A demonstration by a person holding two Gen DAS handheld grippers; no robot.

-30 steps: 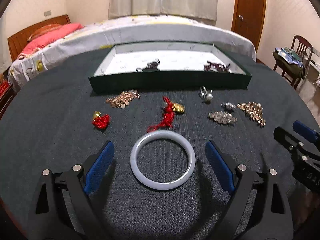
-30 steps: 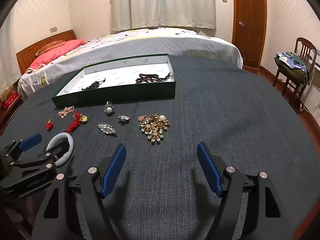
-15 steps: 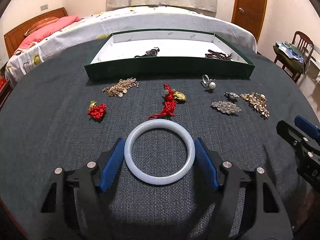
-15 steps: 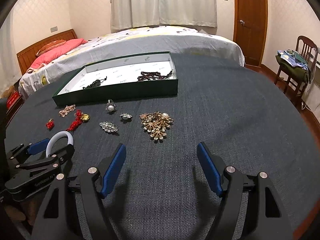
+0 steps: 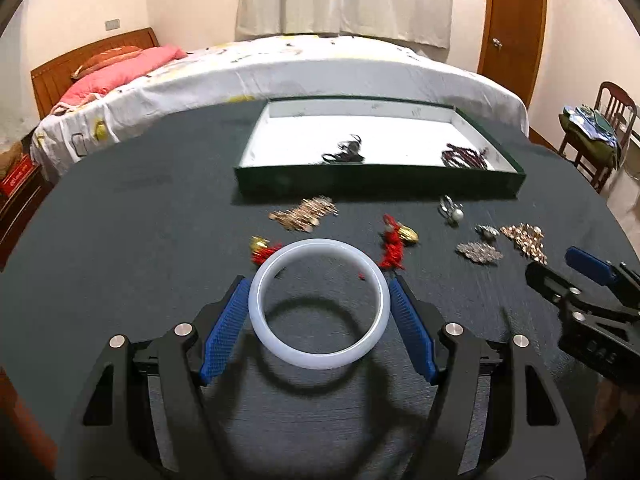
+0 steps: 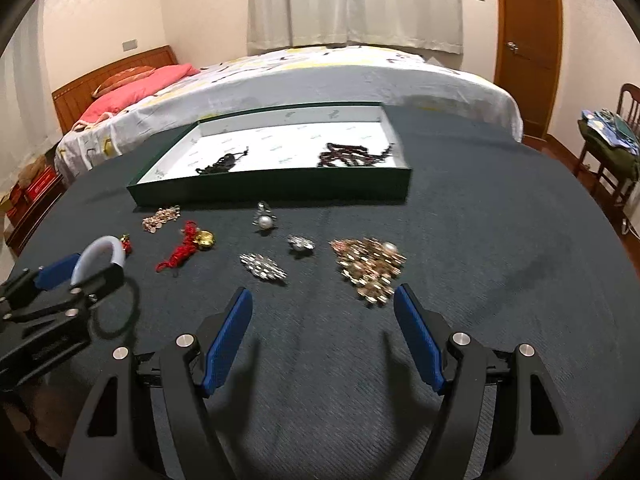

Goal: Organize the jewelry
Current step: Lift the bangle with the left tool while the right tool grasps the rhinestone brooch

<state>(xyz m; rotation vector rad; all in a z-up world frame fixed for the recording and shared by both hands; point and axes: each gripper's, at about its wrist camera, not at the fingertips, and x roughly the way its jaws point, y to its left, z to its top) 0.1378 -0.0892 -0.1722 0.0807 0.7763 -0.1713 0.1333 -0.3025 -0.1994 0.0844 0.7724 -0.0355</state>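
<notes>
My left gripper [image 5: 319, 320] is shut on a white jade bangle [image 5: 319, 360], holding it lifted above the dark cloth; its shadow falls below. The bangle also shows in the right wrist view [image 6: 100, 254]. My right gripper [image 6: 323, 336] is open and empty, low over the cloth just short of a gold bead cluster [image 6: 370, 264]. A green tray [image 5: 376, 184] with a white floor holds a black piece [image 5: 346, 152] and a dark red bead string [image 5: 464, 156]. Loose pieces lie before it: a red knot charm [image 5: 394, 244], a pearl ring [image 5: 452, 210], a silver brooch [image 5: 478, 252].
A rose-gold cluster [image 5: 304, 214] and a small red tassel [image 5: 262, 250] lie left of the bangle. The round table's cloth edge [image 6: 600, 280] curves off at right. A bed [image 5: 280, 76] stands behind the table, a chair [image 5: 600, 132] at far right.
My left gripper closed on the bangle and lifted it off the cloth. My right gripper moved forward a little toward the gold cluster, still open.
</notes>
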